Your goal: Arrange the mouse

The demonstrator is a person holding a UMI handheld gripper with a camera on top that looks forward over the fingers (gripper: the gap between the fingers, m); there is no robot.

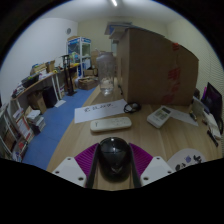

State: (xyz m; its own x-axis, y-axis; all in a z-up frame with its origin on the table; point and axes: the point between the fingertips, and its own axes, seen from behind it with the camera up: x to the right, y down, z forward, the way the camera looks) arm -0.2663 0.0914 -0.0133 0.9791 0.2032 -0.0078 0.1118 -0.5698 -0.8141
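From the gripper view, the jaws of the gripper (pixel 114 165) clamp a dark mouse (pixel 114 152) above the near edge of the wooden surface (pixel 80 138). This looks like the carrying step; next comes picking a bare spot short of the white remote (pixel 110 124) and lowering it.

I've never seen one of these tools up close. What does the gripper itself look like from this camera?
The hand-held gripper shows two pale, whitish fingers spreading out at the bottom, each with a magenta pad on its inner face. The finger bodies look blocky and angular. No cables, markings or sleeve are visible.
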